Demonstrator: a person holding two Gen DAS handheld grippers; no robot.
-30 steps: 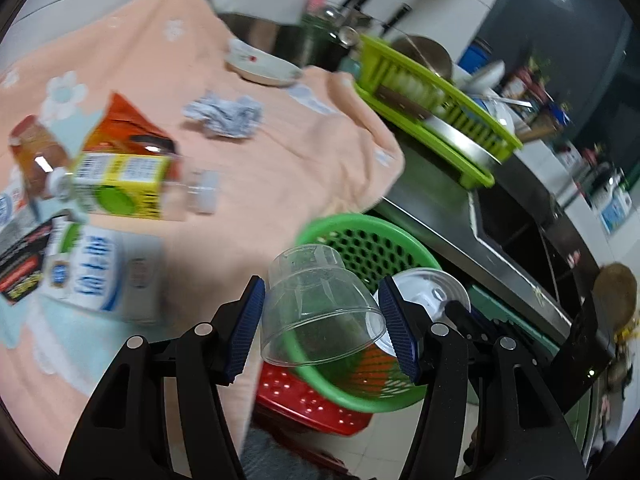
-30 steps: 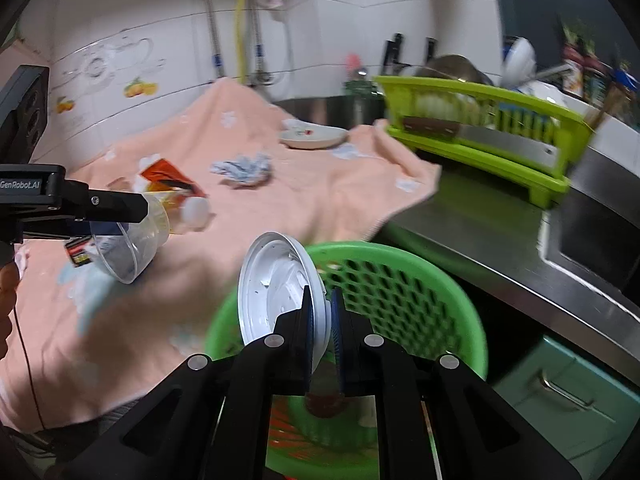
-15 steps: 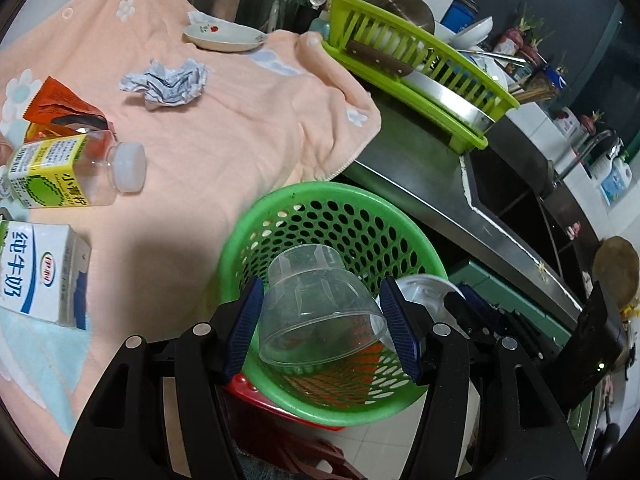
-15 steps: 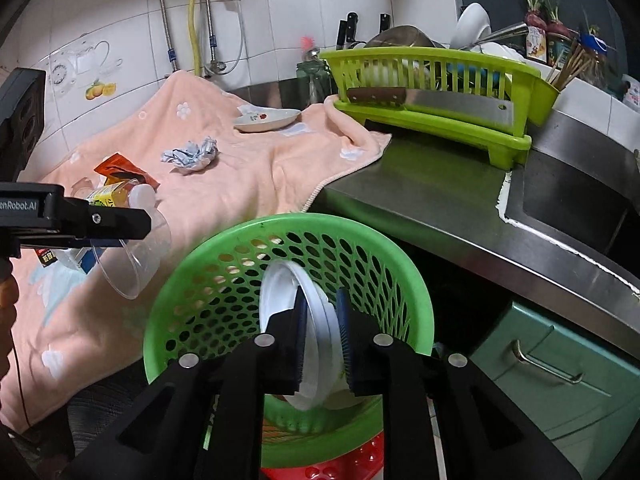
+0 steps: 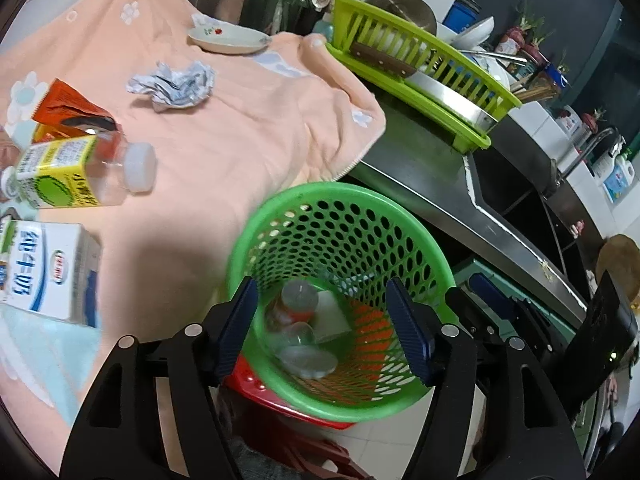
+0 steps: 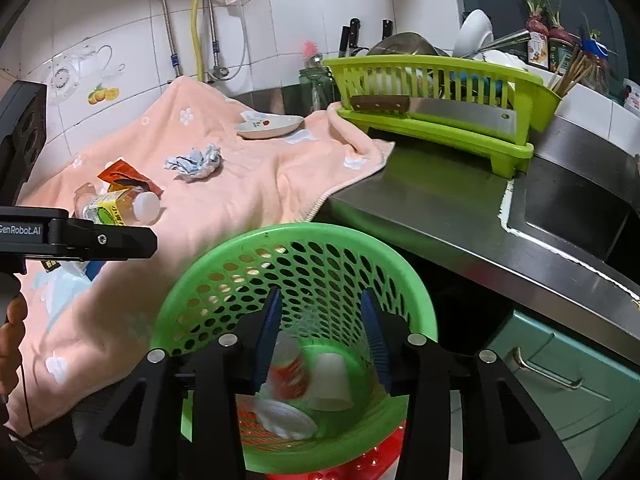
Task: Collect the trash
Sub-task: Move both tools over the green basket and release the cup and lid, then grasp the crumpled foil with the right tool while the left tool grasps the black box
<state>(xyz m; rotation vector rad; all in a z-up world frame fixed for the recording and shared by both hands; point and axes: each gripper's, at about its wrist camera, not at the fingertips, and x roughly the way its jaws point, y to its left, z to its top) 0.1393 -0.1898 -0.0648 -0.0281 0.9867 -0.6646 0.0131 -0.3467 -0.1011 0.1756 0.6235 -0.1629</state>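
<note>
Already the green basket point(image 5: 344, 216) holds a clear cup point(image 5: 298, 336), white lid point(image 6: 286, 416) and more — both tools, left point(image 5: 322, 326) and right point(image 6: 320, 344), gape empty above it, jaws just opened. Left on the table's peach towel point(image 5: 240, 136): crumpled paper point(image 5: 174, 86), bottle point(image 5: 80, 174), milk carton point(image 5: 44, 272), orange wrapper point(image 5: 66, 108).

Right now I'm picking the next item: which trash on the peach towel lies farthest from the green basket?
The orange snack wrapper, beyond the bottle; the crumpled paper and milk carton look nearer.

Both wrist views overlook green basket point(image 5: 436, 264) closely.
</note>
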